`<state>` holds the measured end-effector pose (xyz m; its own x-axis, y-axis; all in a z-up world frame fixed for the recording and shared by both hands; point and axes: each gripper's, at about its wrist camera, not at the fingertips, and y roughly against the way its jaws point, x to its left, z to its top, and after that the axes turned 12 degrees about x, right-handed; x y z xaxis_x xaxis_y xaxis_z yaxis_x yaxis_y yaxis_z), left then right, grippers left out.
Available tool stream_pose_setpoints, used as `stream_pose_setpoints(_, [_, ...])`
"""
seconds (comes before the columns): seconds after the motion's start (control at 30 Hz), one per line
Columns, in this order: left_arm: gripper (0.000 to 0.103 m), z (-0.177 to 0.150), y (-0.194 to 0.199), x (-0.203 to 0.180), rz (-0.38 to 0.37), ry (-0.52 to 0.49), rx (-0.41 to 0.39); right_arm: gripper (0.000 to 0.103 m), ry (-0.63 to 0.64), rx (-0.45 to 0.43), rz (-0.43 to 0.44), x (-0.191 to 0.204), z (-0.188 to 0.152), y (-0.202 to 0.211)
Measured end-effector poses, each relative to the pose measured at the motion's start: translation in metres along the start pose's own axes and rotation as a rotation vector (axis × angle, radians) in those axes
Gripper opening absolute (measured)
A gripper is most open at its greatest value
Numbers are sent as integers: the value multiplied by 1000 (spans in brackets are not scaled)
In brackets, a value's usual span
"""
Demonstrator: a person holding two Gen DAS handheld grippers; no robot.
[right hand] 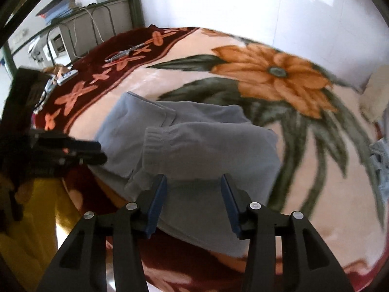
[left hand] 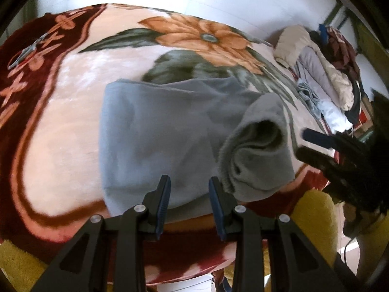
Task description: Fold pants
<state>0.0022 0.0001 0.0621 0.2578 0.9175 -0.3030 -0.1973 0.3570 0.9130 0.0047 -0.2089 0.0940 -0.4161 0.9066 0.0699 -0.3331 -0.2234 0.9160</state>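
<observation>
The grey pants (left hand: pixel 155 133) lie folded into a compact bundle on a floral blanket (left hand: pixel 60 112). One leg end with a ribbed cuff (left hand: pixel 257 146) curls open on the bundle's right side. My left gripper (left hand: pixel 189 178) hovers over the near edge of the pants, its jaws apart with nothing pinched between them. In the right wrist view, the pants (right hand: pixel 206 146) show the ribbed cuff (right hand: pixel 155 138) lying on top. My right gripper (right hand: pixel 193 177) stands open above their near edge. Each gripper appears in the other's view: the right gripper (left hand: pixel 306 144) beside the cuff, the left gripper (right hand: pixel 103 151) at the bundle's left edge.
Scissors (right hand: pixel 121 53) and a small device (right hand: pixel 66 76) lie on the blanket's dark red border. A pile of clothes (left hand: pixel 323 77) sits at the far right of the bed. Yellow fabric (right hand: pixel 36 219) hangs at the near edge. A metal shelf (right hand: pixel 73 17) stands beyond, against the white wall.
</observation>
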Motion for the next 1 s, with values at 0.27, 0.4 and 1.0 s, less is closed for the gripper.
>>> stream_pose_setpoints(0.27, [34, -2, -26, 6, 40, 3, 63, 47, -65, 19, 6, -13, 67, -63])
stream_pose_setpoints(0.4, [34, -2, -30, 16, 8, 24, 70, 47, -112, 69, 4, -20, 79, -98])
stream_pose_setpoints(1.0, [38, 27, -17, -33, -18, -81, 22, 47, -254, 16, 45, -30, 5, -27])
